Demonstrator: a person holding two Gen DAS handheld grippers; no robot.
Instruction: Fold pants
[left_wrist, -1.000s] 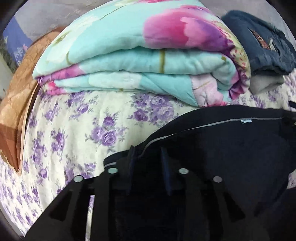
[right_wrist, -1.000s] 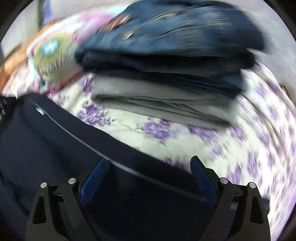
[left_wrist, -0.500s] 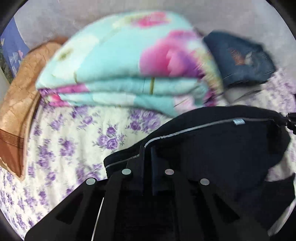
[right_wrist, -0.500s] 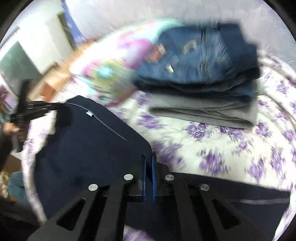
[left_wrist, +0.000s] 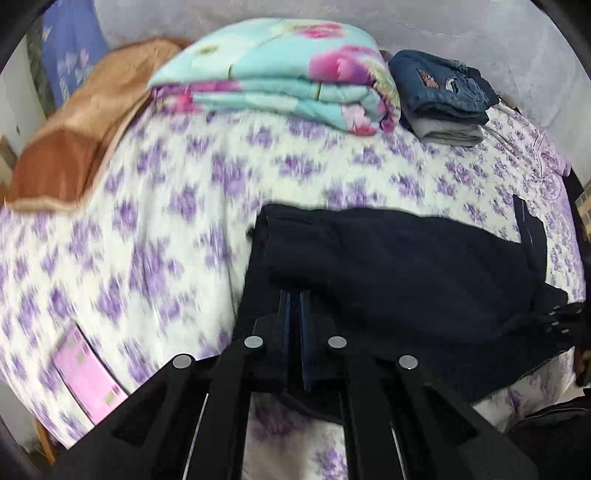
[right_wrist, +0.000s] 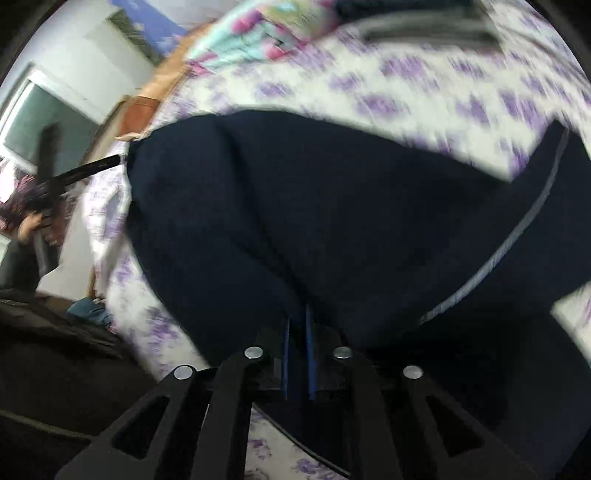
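Dark navy pants (left_wrist: 399, 266) with a thin grey side stripe (right_wrist: 517, 236) lie on the floral bedsheet (left_wrist: 166, 206). My left gripper (left_wrist: 294, 295) is shut on one edge of the pants and holds a folded layer up over the bed. My right gripper (right_wrist: 297, 312) is shut on another edge of the pants (right_wrist: 295, 203). In the right wrist view the left gripper (right_wrist: 107, 162) shows at the far left corner of the cloth. Both views are motion-blurred.
A folded turquoise floral quilt (left_wrist: 280, 85) and a stack of folded jeans and grey trousers (left_wrist: 443, 96) lie at the back of the bed. A brown blanket (left_wrist: 85, 129) lies at back left. A pink box (left_wrist: 88, 373) sits near the left edge.
The right gripper went from open to shut on the pants. Both grippers have pulled the pants back toward the near side of the bed, away from the quilt and stack.
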